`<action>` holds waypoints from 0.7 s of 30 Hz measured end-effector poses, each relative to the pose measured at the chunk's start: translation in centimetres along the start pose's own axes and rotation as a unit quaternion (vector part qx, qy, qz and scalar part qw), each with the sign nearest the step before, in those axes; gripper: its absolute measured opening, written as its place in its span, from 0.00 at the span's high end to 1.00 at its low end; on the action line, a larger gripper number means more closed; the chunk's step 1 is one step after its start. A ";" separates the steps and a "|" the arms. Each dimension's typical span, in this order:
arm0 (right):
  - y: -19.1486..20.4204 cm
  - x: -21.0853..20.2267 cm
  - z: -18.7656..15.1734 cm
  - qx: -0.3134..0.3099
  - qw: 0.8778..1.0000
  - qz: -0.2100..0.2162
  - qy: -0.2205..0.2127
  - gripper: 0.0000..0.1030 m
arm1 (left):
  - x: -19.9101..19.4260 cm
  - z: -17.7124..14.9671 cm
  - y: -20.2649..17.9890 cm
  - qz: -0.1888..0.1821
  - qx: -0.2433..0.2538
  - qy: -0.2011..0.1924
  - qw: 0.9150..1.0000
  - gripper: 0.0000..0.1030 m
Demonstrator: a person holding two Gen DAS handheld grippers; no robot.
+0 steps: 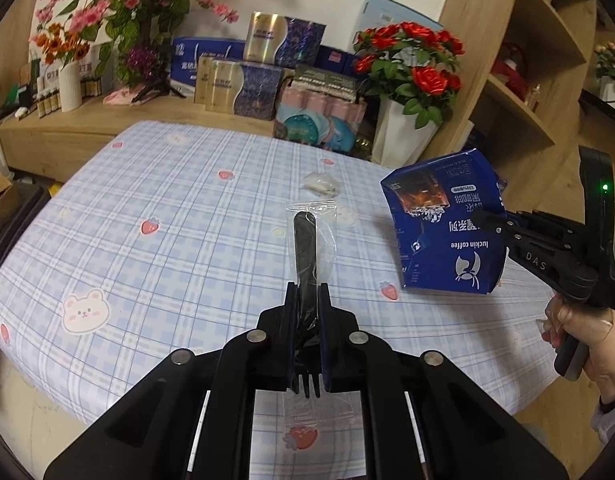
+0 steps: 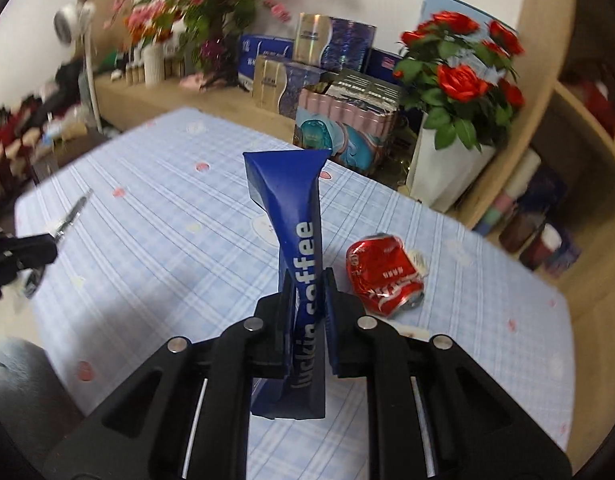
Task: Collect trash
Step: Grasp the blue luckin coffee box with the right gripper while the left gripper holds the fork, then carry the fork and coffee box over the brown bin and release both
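My left gripper (image 1: pixel 307 292) is shut on a black plastic fork in a clear wrapper (image 1: pixel 305 240), held above the checked tablecloth (image 1: pixel 167 208). The fork's handle points away from me and its tines sit behind the fingers. At the right, my right gripper (image 1: pixel 485 218) is shut on a flattened blue luckin coffee carton (image 1: pixel 443 232), lifted off the table. In the right wrist view the carton (image 2: pixel 291 208) stands up between the closed jaws of the right gripper (image 2: pixel 307 276). A crushed red can (image 2: pixel 383 276) lies on the cloth just right of it. The left gripper (image 2: pixel 47 246) shows at the left edge.
A small crumpled clear wrapper (image 1: pixel 321 184) lies mid-table. A white scrap (image 2: pixel 417 260) touches the can. Behind the table stand gift boxes (image 1: pixel 243 88), a pack of pink cans (image 1: pixel 319 120) and red roses in a white vase (image 1: pixel 403 132). Wooden shelves (image 1: pixel 519 92) rise at the right.
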State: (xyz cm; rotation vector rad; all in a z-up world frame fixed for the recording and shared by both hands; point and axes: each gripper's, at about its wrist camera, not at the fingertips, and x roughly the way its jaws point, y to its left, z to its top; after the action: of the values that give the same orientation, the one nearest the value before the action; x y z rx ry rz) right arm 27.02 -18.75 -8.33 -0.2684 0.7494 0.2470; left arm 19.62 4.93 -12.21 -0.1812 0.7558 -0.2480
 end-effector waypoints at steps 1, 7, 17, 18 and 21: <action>-0.1 -0.7 -0.3 0.006 1.000 0.003 -0.003 0.84 | -0.4 0.0 -0.3 -0.002 0.003 -0.001 1.000 0.90; 0.1 -3.8 -1.8 0.015 1.000 0.001 -0.015 0.84 | -2.0 -0.4 -1.9 -0.018 0.013 -0.005 1.000 0.90; 0.0 -10.1 -5.0 0.041 0.998 -0.002 -0.042 0.84 | -4.7 -1.9 -5.2 -0.048 0.034 -0.008 0.998 0.90; -0.1 -10.6 -5.3 0.044 0.998 -0.002 -0.044 0.84 | -5.1 -2.0 -5.5 -0.050 0.035 -0.010 0.998 0.90; -0.3 -12.1 -6.4 0.052 0.997 -0.004 -0.048 0.84 | -6.2 -2.4 -6.0 -0.056 0.039 -0.015 0.998 0.90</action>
State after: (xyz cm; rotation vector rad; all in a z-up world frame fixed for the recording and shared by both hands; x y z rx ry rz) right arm 14.50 -22.68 -4.33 -0.1604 0.6631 0.2116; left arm 12.64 0.84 -8.34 -0.1523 0.7051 -0.3793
